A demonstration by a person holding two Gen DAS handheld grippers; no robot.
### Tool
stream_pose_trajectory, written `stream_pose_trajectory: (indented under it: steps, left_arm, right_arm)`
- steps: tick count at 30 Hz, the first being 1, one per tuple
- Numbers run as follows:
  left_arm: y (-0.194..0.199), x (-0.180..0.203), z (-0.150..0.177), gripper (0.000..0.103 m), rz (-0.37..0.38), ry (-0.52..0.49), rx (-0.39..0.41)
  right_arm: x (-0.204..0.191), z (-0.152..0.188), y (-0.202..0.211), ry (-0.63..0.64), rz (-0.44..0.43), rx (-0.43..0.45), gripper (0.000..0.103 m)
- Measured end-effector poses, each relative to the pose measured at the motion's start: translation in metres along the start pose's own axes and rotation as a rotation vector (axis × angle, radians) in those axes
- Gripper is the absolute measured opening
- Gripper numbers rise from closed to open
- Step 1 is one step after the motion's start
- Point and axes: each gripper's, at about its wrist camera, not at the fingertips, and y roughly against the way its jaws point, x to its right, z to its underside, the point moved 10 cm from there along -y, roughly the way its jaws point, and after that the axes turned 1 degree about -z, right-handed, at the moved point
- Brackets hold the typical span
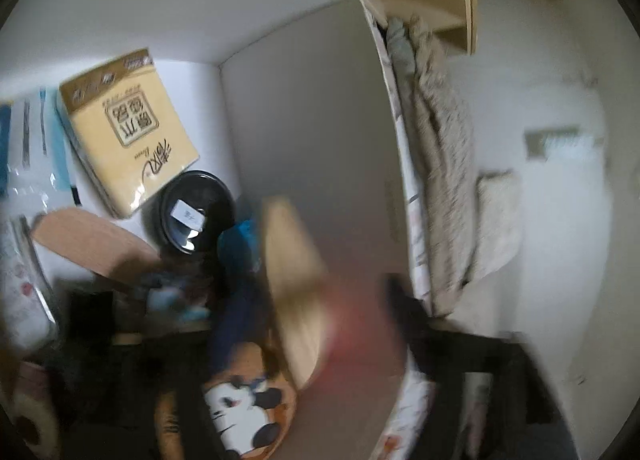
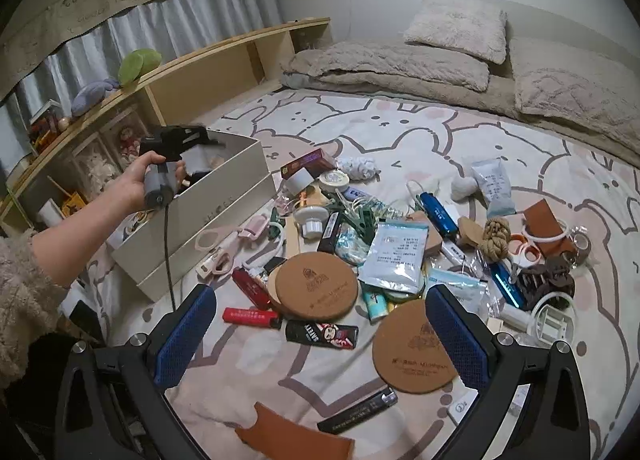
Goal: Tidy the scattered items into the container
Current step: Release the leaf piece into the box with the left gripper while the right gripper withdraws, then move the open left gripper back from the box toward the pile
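Observation:
The white box (image 2: 224, 188) stands on the bedsheet at the left. A hand holds my left gripper (image 2: 176, 140) over it. In the blurred left wrist view, the left gripper (image 1: 244, 296) has its dark fingers (image 1: 416, 316) spread wide. A tan block (image 1: 296, 280) sits between them, touching neither. Below lie a tissue pack (image 1: 128, 132), a black round lid (image 1: 196, 212) and a cork coaster (image 1: 92, 240). My right gripper (image 2: 320, 336) is open over the scattered pile, its blue pads (image 2: 184, 340) on either side of two cork coasters (image 2: 316, 286) and a black lighter (image 2: 322, 334).
More clutter covers the sheet: a red lighter (image 2: 250, 316), a white pouch (image 2: 396, 256), a blue tube (image 2: 438, 212), a brown leather piece (image 2: 292, 440), white rings (image 2: 554, 320). Pillows (image 2: 456, 26) and a blanket lie at the back. A wooden shelf (image 2: 200, 80) runs behind the box.

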Motion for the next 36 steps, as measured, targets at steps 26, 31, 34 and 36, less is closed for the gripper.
stream_pose_trajectory:
  steps: [26,31,34,36]
  left_arm:
    - [0.057,0.011,-0.014,0.103,-0.239,-0.25,0.01]
    - [0.075,0.013,-0.013,0.103,-0.252,-0.302,0.023]
    - [0.083,0.014,-0.01,0.103,-0.306,-0.362,0.032]
    - [0.089,0.015,-0.006,0.103,-0.335,-0.421,0.04]
  right_arm:
    - [-0.024,-0.018,0.004,0.052,0.04,0.022,0.103]
    - [-0.033,-0.026,0.009,0.058,0.051,0.036,0.103]
    - [-0.038,-0.03,0.012,0.061,0.064,0.043,0.103]
    - [-0.04,-0.033,0.015,0.06,0.069,0.051,0.103]
